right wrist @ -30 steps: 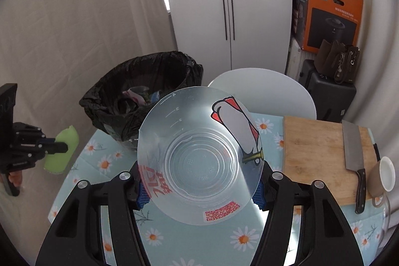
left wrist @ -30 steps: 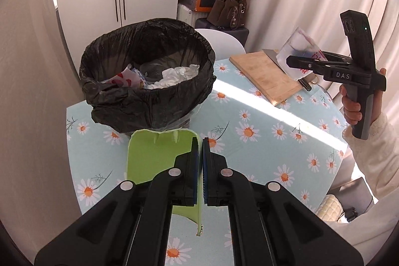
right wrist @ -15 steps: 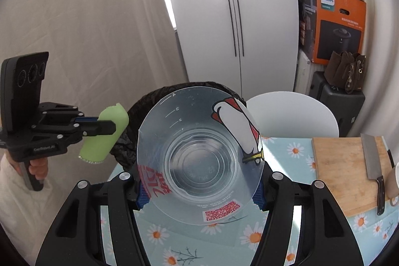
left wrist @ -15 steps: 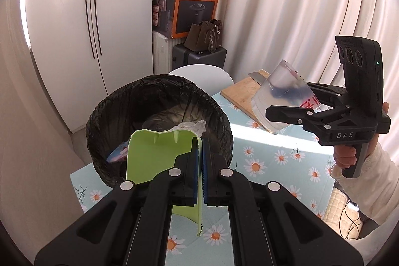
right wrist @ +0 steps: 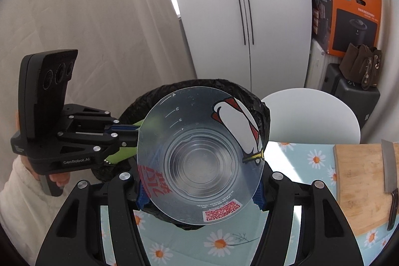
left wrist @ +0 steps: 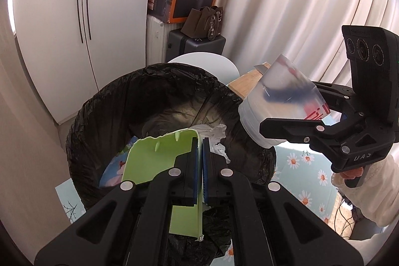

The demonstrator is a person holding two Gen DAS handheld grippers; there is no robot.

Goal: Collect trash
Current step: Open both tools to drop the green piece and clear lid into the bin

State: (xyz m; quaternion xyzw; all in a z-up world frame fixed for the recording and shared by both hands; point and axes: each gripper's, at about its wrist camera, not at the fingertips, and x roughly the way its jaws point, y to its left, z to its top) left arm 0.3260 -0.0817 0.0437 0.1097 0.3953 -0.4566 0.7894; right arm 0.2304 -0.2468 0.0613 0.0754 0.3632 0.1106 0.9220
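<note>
We have our left claw clamped tight on a flat, torn piece of light green plastic, held right over the mouth of the black-bagged round trash bin. Our right claw stands half open, its pads pressed on the sides of a clear plastic measuring cup, which hangs at the bin's rim on the worktop side.

Both pieces look feather-light to us. The green piece seems thin and fairly stiff, with a ragged edge, so pinching it by one edge serves. The cup looks smooth, slippery and easy to squash; we judge a gentle grip across its wall, near the rim, the safest hold.

On the cup we read graduation marks 2, 3 and 4, red lettering we cannot make out, a red code square and a penguin-like figure. The orange cardboard box says PHILIPS; the left claw's body reads GenRobot.AI. The bin stands on the daisy-print worktop.
</note>
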